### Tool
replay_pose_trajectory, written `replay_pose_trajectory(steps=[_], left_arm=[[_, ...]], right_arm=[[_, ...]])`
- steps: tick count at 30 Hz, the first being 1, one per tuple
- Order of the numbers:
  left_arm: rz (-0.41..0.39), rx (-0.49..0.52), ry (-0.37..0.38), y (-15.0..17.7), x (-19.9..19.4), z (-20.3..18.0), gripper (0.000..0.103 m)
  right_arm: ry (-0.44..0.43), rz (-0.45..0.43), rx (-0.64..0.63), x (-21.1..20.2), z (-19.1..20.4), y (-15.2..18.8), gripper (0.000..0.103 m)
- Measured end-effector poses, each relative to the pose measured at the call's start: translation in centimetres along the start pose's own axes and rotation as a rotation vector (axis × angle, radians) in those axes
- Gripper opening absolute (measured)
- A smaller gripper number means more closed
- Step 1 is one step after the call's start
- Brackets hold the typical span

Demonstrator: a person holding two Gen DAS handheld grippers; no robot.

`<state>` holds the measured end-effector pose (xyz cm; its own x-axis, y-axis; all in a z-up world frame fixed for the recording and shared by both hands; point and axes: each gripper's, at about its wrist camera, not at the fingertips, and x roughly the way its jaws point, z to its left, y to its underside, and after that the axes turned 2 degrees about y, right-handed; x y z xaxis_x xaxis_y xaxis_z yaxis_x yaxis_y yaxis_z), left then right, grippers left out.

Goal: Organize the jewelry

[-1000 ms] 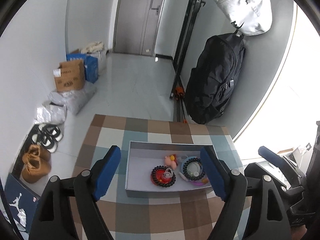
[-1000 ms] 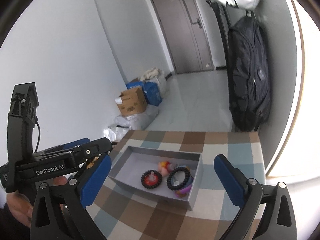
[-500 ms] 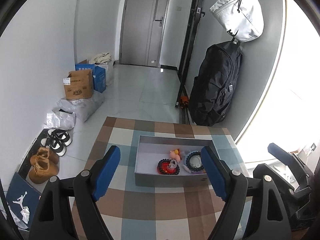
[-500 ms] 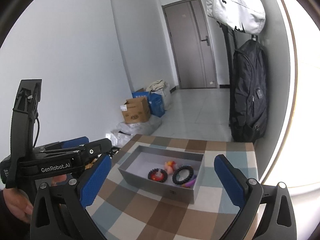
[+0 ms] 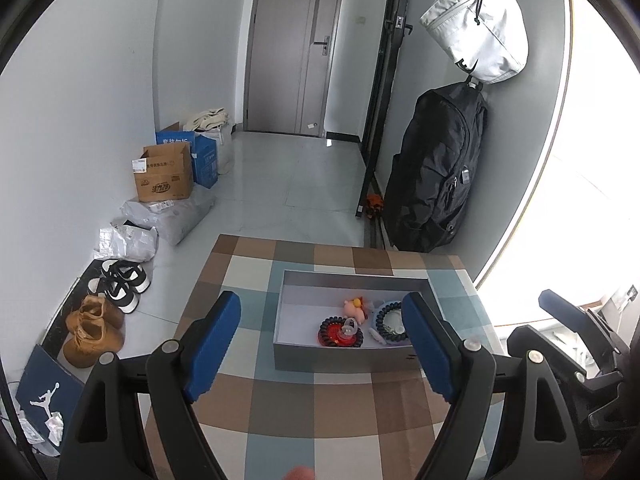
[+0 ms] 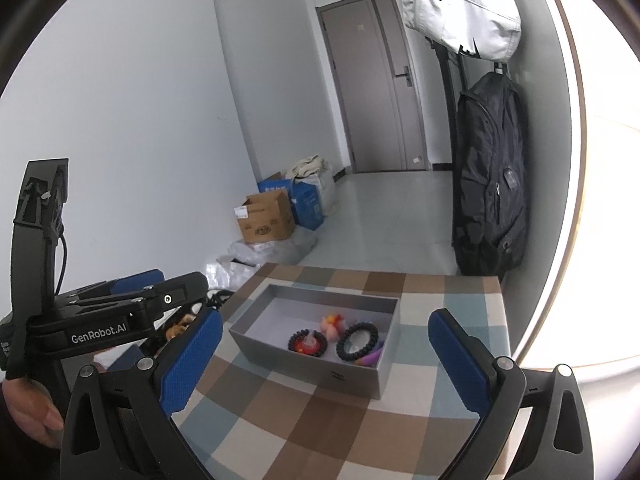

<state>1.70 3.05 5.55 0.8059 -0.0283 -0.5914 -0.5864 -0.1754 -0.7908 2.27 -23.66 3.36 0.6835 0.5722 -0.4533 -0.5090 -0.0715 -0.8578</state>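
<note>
Two grippers hang above a checked table [image 5: 280, 400], both with jaws spread wide and holding nothing. Seen from the left gripper [image 5: 320, 344], the grey box [image 5: 344, 358] lies at twelve o'clock; inside, from left to right, sit a red-and-black bracelet [image 5: 341, 333], a pink charm [image 5: 354, 307] and a blue beaded bracelet [image 5: 390, 320]. The right gripper [image 6: 324, 356] hangs to the box's right.

Left wrist view looks forward and down over the checkered table [image 5: 280, 404] from its near edge. Right wrist view faces likewise, angled leftward. Both share the grey box [image 5: 344, 356] [image 6: 320, 356] at lower centre of frame, with the door [image 5: 296, 48] [image 6: 372, 80] beyond.
</note>
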Motion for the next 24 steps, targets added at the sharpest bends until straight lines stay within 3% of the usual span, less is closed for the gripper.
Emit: replay_pose_trajectory(steps=[24], left_arm=[[0.014, 0.012, 0.008, 0.13, 0.22, -0.42, 0.079]], right_arm=[[-0.004, 0.029, 0.001, 0.63, 0.01, 0.44, 0.103]])
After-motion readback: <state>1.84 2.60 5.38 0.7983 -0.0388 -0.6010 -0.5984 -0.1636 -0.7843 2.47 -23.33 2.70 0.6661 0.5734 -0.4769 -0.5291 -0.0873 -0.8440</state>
